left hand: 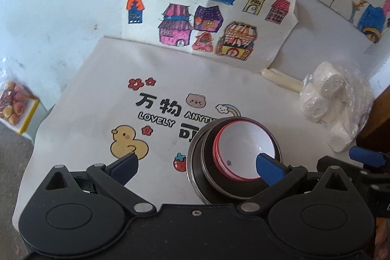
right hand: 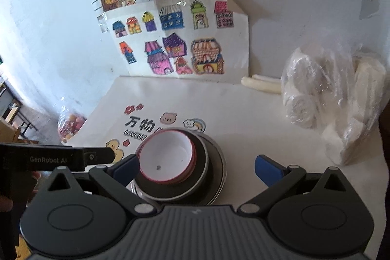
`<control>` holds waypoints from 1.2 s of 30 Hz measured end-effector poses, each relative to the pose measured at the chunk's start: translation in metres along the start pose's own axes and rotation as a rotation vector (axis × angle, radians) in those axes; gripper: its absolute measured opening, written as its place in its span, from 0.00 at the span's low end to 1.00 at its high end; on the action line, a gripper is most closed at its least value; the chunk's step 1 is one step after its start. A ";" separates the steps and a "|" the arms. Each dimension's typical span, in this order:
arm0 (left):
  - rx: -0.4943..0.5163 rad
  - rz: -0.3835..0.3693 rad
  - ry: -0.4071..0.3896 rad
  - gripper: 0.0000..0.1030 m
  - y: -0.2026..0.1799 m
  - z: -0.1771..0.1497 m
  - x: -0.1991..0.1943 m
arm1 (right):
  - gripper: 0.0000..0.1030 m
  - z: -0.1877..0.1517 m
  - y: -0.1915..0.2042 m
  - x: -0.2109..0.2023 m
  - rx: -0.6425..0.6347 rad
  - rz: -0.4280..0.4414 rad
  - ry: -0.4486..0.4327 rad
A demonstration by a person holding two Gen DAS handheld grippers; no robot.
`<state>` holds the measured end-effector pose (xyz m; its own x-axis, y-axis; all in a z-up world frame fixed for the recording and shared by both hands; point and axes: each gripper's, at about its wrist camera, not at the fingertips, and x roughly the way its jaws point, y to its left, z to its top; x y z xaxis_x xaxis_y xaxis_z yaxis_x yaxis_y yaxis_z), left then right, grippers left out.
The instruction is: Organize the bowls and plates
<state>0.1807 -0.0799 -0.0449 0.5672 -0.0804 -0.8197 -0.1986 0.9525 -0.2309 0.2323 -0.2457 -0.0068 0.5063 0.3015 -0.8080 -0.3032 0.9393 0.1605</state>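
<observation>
A stack of dishes stands on the printed white cloth (left hand: 97,113): a white bowl with a red rim (left hand: 246,148) sits nested in dark bowls (left hand: 214,177) on a dark plate. In the right wrist view the white bowl (right hand: 165,155) tops the same stack (right hand: 207,177). My left gripper (left hand: 197,168) is open and empty; its right fingertip (left hand: 268,168) is seen over the bowl's near rim. My right gripper (right hand: 197,168) is open and empty, with its left fingertip (right hand: 125,168) beside the stack.
A clear bag of white rolls (right hand: 334,99) lies at the right. Two white sticks (right hand: 260,84) lie at the wall. Children's drawings (left hand: 202,14) cover the wall behind. A bag of fruit (left hand: 14,106) sits off the table's left edge.
</observation>
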 end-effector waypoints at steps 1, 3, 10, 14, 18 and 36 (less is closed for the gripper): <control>0.007 -0.008 -0.003 0.99 0.002 0.001 -0.001 | 1.00 0.000 0.002 -0.002 0.004 -0.011 -0.008; 0.023 -0.021 -0.007 0.99 0.006 0.001 -0.004 | 1.00 -0.001 0.007 -0.006 0.017 -0.030 -0.023; 0.062 -0.054 -0.013 0.99 0.025 -0.004 -0.014 | 1.00 -0.012 0.029 -0.018 0.053 -0.083 -0.056; 0.097 -0.075 -0.016 0.99 0.033 -0.012 -0.021 | 1.00 -0.023 0.041 -0.027 0.067 -0.106 -0.067; 0.149 -0.099 -0.021 0.99 0.039 -0.026 -0.032 | 1.00 -0.036 0.053 -0.037 0.081 -0.131 -0.073; 0.237 -0.135 -0.022 0.99 0.071 -0.077 -0.065 | 1.00 -0.102 0.096 -0.073 0.146 -0.215 -0.059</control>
<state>0.0680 -0.0297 -0.0483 0.5933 -0.2071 -0.7778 0.0708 0.9760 -0.2059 0.0840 -0.1940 0.0101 0.5936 0.0979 -0.7987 -0.0663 0.9951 0.0727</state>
